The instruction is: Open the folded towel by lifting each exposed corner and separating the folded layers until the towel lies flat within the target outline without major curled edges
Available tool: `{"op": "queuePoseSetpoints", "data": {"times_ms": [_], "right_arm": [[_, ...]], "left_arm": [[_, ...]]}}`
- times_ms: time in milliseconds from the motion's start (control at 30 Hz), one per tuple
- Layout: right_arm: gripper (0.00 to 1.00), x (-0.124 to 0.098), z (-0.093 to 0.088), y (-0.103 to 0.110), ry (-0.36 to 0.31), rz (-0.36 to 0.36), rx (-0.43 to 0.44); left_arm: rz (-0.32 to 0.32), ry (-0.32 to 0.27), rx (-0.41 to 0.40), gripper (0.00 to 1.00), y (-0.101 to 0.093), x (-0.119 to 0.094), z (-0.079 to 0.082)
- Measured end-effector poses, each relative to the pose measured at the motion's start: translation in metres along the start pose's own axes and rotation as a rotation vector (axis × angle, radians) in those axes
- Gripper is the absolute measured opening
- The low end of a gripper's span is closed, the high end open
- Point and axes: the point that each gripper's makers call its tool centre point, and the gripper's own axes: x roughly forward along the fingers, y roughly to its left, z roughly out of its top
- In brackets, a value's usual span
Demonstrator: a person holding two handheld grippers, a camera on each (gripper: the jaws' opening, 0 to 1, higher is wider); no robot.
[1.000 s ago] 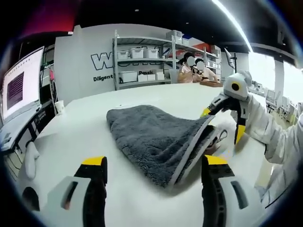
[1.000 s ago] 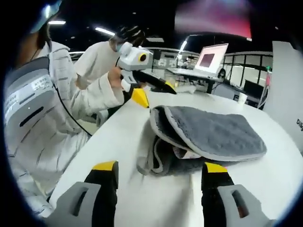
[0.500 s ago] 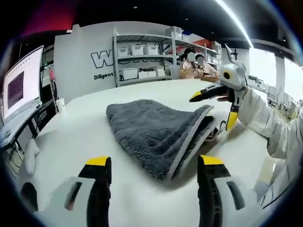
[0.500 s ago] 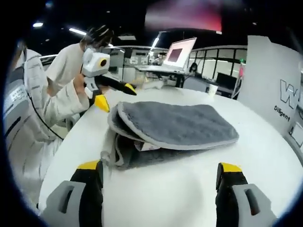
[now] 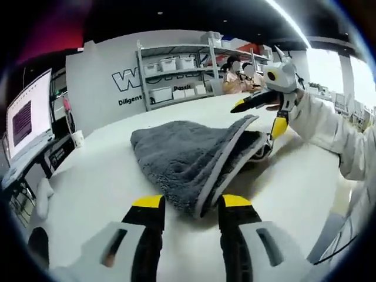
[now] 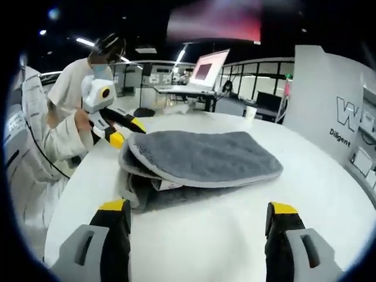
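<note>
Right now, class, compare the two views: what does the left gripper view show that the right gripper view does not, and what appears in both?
Left gripper view: shelves stacked with white bins against the wall, and the right tool open at the towel's far edge.

Right gripper view: an open laptop on a desk, and the left tool at the towel's corner.

Both: the folded grey towel lying on the white table.

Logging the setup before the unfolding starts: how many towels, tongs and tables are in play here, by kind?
Gray towel: 1
Tongs: 2, left tongs and right tongs
White table: 1
Total: 4
</note>
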Motion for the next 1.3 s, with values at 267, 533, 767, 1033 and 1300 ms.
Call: {"op": "queuePoseSetpoints", "data": {"times_ms": [267, 533, 767, 1033, 1300], "right_arm": [[0.94, 0.0, -0.001, 0.006, 0.004, 0.009, -0.008], [0.94, 0.001, -0.001, 0.005, 0.008, 0.012, -0.01], [0.93, 0.0, -0.002, 0.004, 0.012, 0.012, -0.015], [0.93, 0.0, -0.003, 0.004, 0.017, 0.012, -0.023], [0.93, 0.001, -0.005, 0.005, 0.029, 0.015, -0.03]], "left_arm": [[-0.021, 0.014, 0.053, 0.1, -0.004, 0.0, 0.0], [-0.007, 0.081, 0.139, 0.09, -0.002, -0.005, 0.0], [-0.012, 0.152, 0.201, 0.08, 0.001, -0.007, -0.007], [-0.022, 0.239, 0.301, 0.08, 0.013, -0.005, -0.012], [-0.012, 0.24, 0.293, 0.08, 0.022, -0.003, -0.015]]}}
